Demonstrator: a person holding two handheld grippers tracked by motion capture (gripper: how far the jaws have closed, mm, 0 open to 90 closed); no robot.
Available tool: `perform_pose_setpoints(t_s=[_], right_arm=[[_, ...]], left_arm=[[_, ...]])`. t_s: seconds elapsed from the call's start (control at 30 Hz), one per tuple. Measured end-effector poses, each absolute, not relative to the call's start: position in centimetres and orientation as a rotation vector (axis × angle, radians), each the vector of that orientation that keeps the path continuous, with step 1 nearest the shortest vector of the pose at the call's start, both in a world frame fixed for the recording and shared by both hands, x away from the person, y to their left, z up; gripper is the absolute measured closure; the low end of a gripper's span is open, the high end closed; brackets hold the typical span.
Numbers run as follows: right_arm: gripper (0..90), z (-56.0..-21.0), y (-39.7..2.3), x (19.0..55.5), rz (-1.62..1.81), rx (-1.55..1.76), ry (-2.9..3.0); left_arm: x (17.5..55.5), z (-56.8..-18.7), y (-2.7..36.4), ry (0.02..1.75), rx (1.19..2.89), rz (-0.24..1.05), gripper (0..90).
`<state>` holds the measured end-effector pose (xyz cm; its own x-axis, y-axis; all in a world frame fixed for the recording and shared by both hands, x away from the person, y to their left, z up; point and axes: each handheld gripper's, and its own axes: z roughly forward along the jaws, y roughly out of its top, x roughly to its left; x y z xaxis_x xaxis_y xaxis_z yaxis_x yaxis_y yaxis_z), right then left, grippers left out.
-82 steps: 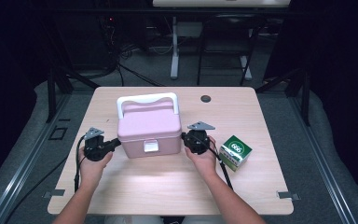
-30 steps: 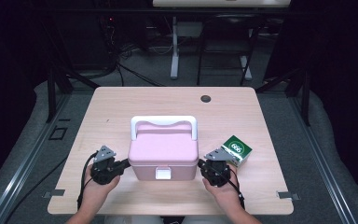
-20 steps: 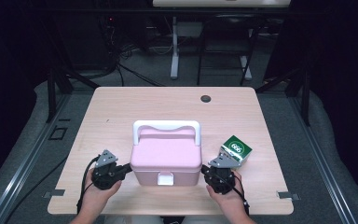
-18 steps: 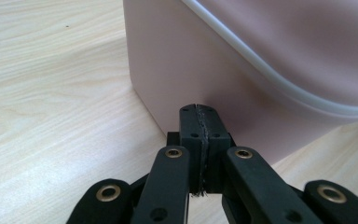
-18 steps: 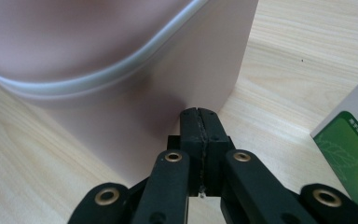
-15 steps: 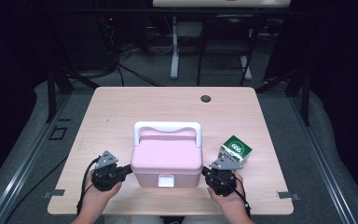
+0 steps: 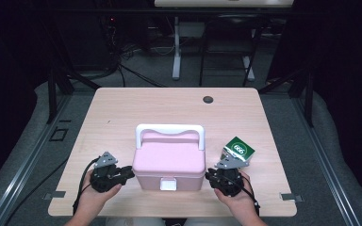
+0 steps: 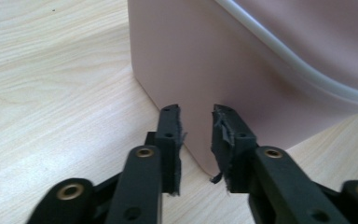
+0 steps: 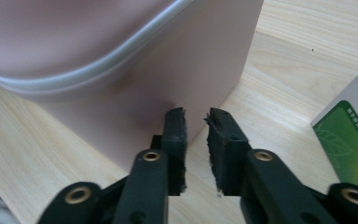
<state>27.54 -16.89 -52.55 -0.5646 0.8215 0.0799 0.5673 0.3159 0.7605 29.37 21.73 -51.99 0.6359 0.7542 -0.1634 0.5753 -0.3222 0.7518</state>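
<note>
Pink lidded box (image 7: 169,162), white handle and front latch, sits near the table's (image 7: 122,108) near edge between your grippers. Left gripper (image 8: 195,122) and right gripper (image 9: 196,122): jaws slightly parted, empty, tips at box's sides. Green carton (image 7: 239,149) reads "999"

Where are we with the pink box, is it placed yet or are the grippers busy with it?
The pink box now sits near the table's front edge, lid shut, white handle up. In hand: the left gripper and right gripper flank its lower corners, jaws slightly apart with nothing between them; contact is unclear. Left, probably: opening the front latch; the green carton lies untouched beside it.
</note>
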Motion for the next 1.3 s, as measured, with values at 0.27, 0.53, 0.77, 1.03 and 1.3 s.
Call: perform_pose_setpoints(t_s=[0.27, 0.53, 0.77, 1.03, 1.3], right_arm=[[55.7, -50.6, -17.8, 28.1, 1.096, 1.189, 2.305], [46.7, -47.2, -18.8, 29.0, 1.146, 1.122, 2.335], [44.6, -44.1, -19.5, 30.2, 1.232, 1.095, 2.353], [45.4, -43.3, -18.4, 31.7, 1.287, 1.023, 2.414], [46.4, -44.0, -17.4, 32.9, 1.332, 1.030, 2.424]], left_arm=[[30.1, -49.8, 22.5, 1.015, 2.049, 0.281, 54.8], [30.5, -46.7, 23.1, 0.989, 2.047, 0.320, 49.9], [31.2, -43.8, 23.2, 0.952, 2.031, 0.322, 49.1], [32.7, -42.9, 21.8, 0.916, 2.047, 0.289, 49.1], [34.2, -43.6, 20.2, 0.910, 2.059, 0.235, 47.7]])
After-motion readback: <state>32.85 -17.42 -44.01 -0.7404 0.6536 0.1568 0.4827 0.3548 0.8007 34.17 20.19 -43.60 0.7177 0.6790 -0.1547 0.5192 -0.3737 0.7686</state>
